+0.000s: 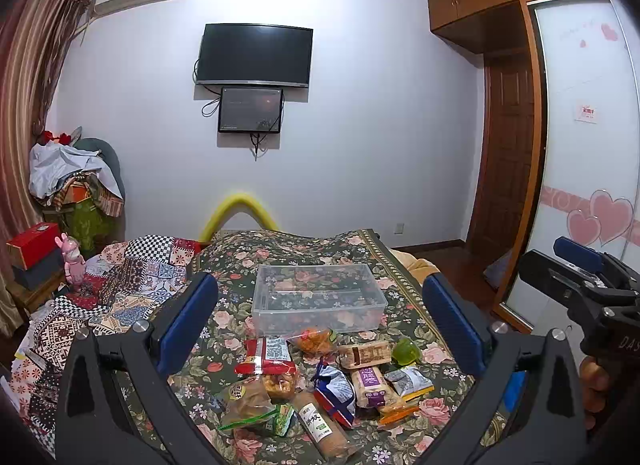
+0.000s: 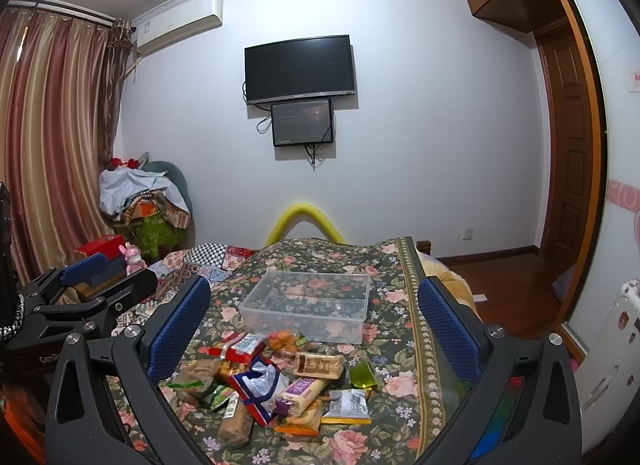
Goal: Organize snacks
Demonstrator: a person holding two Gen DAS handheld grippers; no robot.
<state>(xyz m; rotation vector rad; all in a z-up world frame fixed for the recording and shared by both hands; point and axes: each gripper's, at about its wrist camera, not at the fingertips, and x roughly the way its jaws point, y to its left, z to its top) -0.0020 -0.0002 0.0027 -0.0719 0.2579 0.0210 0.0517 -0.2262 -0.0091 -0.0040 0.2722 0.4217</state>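
A pile of several wrapped snacks (image 1: 320, 377) lies on the floral bedspread, also in the right wrist view (image 2: 280, 377). It includes a red packet (image 1: 266, 355), a blue-white bag (image 1: 334, 389), a purple bar (image 1: 370, 385) and a green jelly (image 1: 406, 351). Behind the pile stands an empty clear plastic box (image 1: 318, 299), seen too in the right wrist view (image 2: 308, 305). My left gripper (image 1: 320, 317) is open and empty above the pile. My right gripper (image 2: 314, 323) is open and empty, beside the left one.
The floral bedspread (image 1: 404, 265) ends at the right, with wood floor (image 2: 512, 277) beyond. A patchwork quilt (image 1: 132, 277) lies left. A pink toy (image 1: 74, 263) and red box (image 1: 34, 243) stand at far left. A wardrobe (image 1: 580, 145) is right.
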